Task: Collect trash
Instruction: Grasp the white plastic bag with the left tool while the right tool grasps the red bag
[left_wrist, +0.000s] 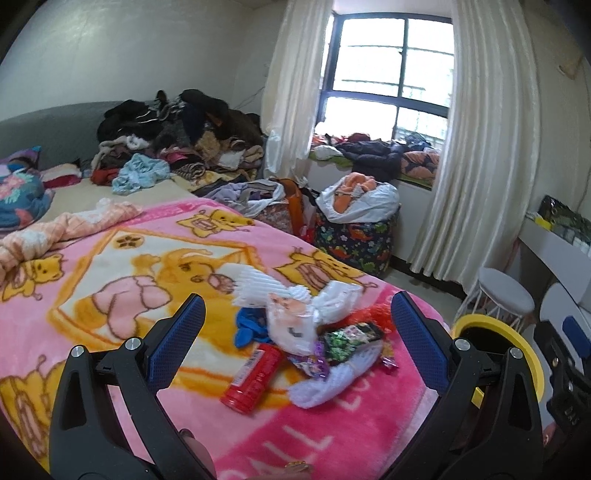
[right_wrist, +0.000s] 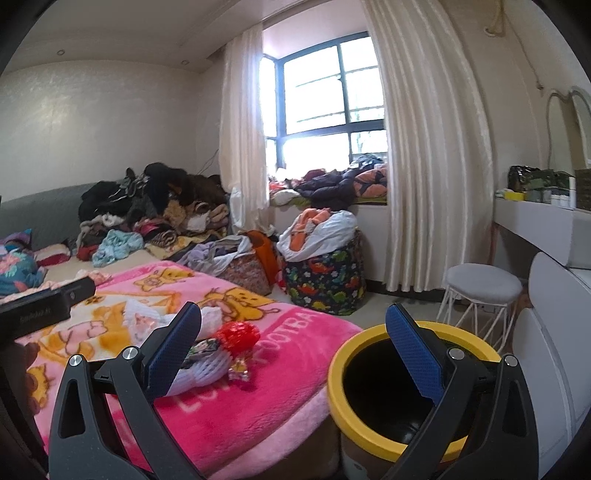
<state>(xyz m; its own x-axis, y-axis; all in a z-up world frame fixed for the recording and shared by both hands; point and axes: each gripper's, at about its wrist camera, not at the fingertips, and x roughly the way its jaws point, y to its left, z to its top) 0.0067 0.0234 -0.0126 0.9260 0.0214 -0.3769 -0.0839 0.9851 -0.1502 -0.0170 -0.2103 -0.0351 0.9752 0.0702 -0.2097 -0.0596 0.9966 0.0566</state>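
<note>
A pile of trash lies on the pink blanket (left_wrist: 110, 266) near the bed's corner: a red cylindrical can (left_wrist: 253, 376) on its side, white foam netting (left_wrist: 334, 380), a white plastic bag (left_wrist: 291, 321), shiny wrappers (left_wrist: 347, 338), a blue scrap (left_wrist: 249, 326) and red net (right_wrist: 236, 336). My left gripper (left_wrist: 297, 334) is open and empty, hovering over the pile. My right gripper (right_wrist: 293, 345) is open and empty, between the bed edge and the yellow-rimmed trash bin (right_wrist: 369, 435), which stands on the floor beside the bed; it also shows in the left wrist view (left_wrist: 532, 354).
Clothes are heaped at the bed's far side (left_wrist: 177, 136) and on the window ledge (left_wrist: 373, 151). A dinosaur-print bag (right_wrist: 325, 280) and other bags stand on the floor. A white stool (right_wrist: 484, 288) and a dressing table (right_wrist: 535, 221) are on the right.
</note>
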